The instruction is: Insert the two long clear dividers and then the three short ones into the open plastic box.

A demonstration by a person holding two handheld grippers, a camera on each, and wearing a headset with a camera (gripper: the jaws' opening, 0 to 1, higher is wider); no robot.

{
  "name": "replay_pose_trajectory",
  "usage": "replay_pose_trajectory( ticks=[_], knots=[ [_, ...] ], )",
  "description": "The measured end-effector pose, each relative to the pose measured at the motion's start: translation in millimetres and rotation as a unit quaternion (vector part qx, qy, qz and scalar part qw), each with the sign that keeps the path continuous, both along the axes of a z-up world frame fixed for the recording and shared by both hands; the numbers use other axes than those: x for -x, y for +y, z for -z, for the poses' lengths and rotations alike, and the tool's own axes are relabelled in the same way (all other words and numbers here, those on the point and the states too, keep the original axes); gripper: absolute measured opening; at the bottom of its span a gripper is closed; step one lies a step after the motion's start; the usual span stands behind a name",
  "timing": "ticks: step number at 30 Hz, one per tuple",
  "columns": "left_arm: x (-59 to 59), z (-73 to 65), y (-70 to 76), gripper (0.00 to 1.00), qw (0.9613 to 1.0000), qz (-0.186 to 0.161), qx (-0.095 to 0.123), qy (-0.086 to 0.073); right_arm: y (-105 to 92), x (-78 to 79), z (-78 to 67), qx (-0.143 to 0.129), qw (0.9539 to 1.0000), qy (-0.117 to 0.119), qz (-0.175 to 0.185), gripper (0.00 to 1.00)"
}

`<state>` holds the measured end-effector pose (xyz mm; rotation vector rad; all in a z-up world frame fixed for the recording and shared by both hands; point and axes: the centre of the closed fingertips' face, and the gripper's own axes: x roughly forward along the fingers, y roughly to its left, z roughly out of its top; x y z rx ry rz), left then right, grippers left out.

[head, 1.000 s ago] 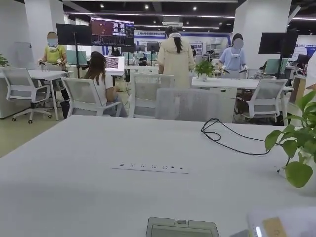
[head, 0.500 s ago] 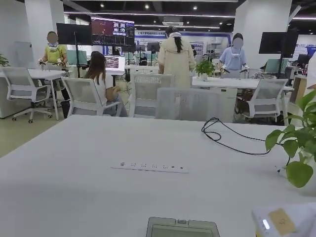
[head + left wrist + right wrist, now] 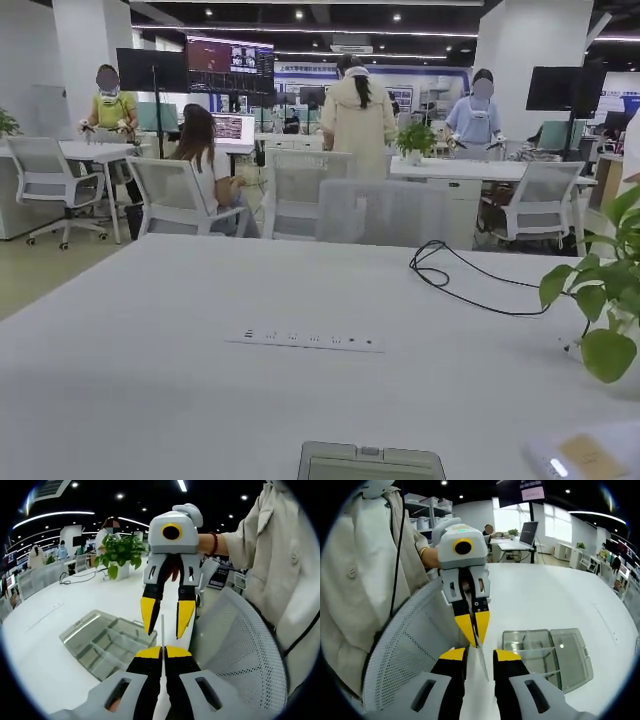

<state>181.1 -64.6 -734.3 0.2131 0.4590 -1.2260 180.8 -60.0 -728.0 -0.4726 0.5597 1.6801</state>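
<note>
On the white workbench (image 3: 150,380), close to its near edge, the open plastic box (image 3: 107,642) is seen, with clear partitions standing inside it. Beside that edge a mesh chair (image 3: 240,645) is set. Over the chair and the table edge the two grippers are held nose to nose. The left gripper (image 3: 162,652) is pinched on a thin clear divider (image 3: 162,632), seen edge-on. The right gripper (image 3: 481,655) is held with its jaws spread to either side of it.

The left gripper (image 3: 162,652) and right gripper (image 3: 165,629) have grey-white bodies and black, yellow-tipped jaws. The person wears a beige buttoned coat (image 3: 280,555) and a red bracelet (image 3: 215,544).
</note>
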Motion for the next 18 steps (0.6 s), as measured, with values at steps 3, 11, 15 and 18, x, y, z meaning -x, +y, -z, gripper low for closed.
replay_pose_trajectory(
  ticks=[3,11,15,18],
  knots=[
    [3.8,-1.5,-1.6,0.0,0.9999,0.014,0.004,-0.004,-0.1,3.6,-1.1,-0.003,0.9999,0.013,-0.003,0.18],
    [8.2,-9.4,-5.1,0.0,0.9991,0.035,0.018,-0.015,-1.9,12.8,0.4,-0.001,0.9995,0.026,-0.015,0.11],
    [11.0,-10.0,-5.6,0.0,0.9988,0.044,0.015,-0.018,-2.0,14.8,-0.1,-0.002,0.9994,0.028,-0.018,0.07],
    [11.6,-11.4,-5.4,0.0,0.9987,0.044,0.017,-0.018,-0.9,13.7,-1.9,-0.009,0.9996,0.015,-0.023,0.04]
  ],
)
